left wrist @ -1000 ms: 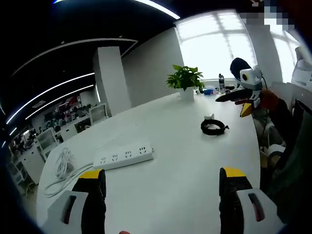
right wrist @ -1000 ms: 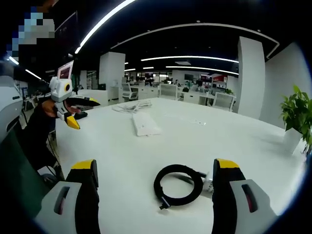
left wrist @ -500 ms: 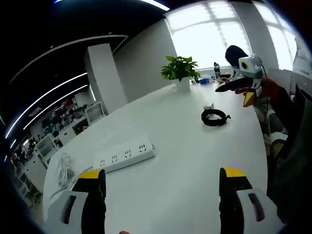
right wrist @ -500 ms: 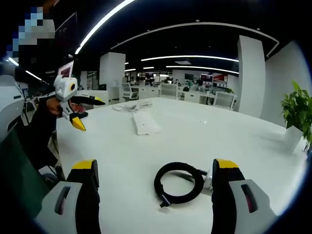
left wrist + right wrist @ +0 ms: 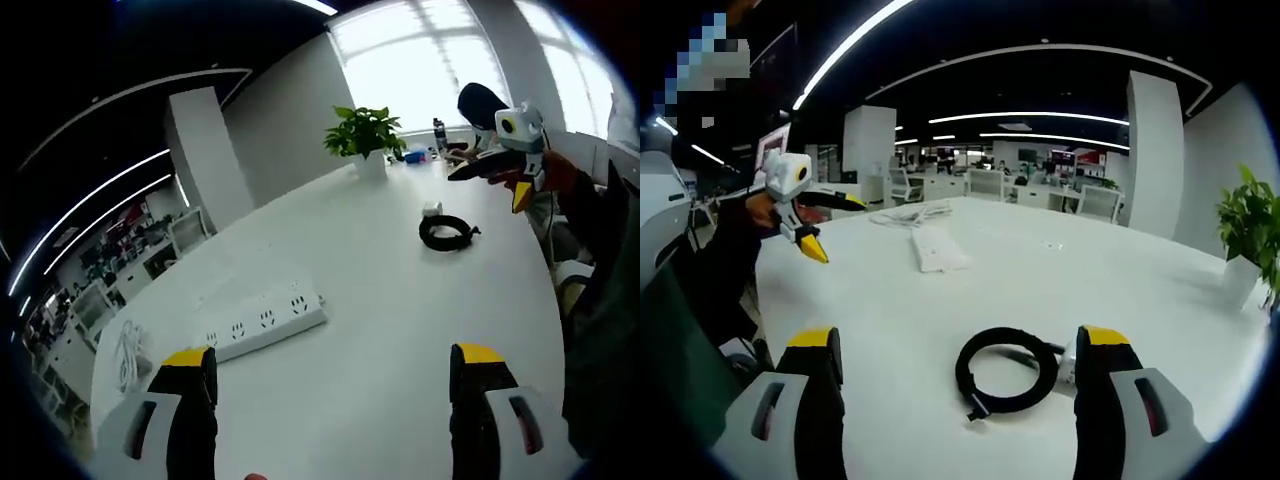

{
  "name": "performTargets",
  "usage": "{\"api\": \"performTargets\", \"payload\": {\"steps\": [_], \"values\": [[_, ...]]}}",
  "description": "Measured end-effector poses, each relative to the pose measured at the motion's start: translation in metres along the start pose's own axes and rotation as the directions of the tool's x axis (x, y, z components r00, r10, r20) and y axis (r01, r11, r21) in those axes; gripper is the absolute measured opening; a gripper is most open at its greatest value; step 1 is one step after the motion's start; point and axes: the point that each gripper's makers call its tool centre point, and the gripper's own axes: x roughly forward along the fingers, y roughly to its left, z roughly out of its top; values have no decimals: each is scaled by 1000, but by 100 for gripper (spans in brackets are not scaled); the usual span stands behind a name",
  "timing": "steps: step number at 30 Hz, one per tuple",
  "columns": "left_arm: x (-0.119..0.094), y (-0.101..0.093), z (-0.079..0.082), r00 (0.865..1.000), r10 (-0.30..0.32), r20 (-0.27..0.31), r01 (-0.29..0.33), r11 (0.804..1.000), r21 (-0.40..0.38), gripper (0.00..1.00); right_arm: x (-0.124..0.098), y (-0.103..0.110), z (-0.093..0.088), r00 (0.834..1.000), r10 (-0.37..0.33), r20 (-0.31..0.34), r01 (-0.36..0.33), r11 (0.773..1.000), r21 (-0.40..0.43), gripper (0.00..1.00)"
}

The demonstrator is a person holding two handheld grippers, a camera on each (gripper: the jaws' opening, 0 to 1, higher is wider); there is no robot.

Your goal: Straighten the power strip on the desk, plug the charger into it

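Ahead of my left gripper (image 5: 332, 385), whose jaws are spread and empty, the power strip (image 5: 262, 322) lies flat on the white desk (image 5: 400, 310), its long axis askew to the desk edge, its cord (image 5: 128, 345) trailing off the far end. It looks rigid, light and likely to slide, so I'd nudge it at the ends. My right gripper (image 5: 962, 390), also spread, hovers over the charger (image 5: 1068, 362) and its coiled cable (image 5: 1006, 372); I'd pinch the stiff charger body, not the floppy coil.

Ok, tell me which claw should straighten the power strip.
Left, probably. The power strip lies on the white desk just ahead of the open left claw. The right claw faces the coiled black cable instead, with the strip farther off.
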Motion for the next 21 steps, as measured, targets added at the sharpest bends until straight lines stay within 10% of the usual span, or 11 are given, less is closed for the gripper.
{"api": "performTargets", "payload": {"steps": [21], "values": [[19,12,-12,997,-21,-77,25,998,49,99,3,1,-4,1000,4,-5,-4,1000,4,96]]}}
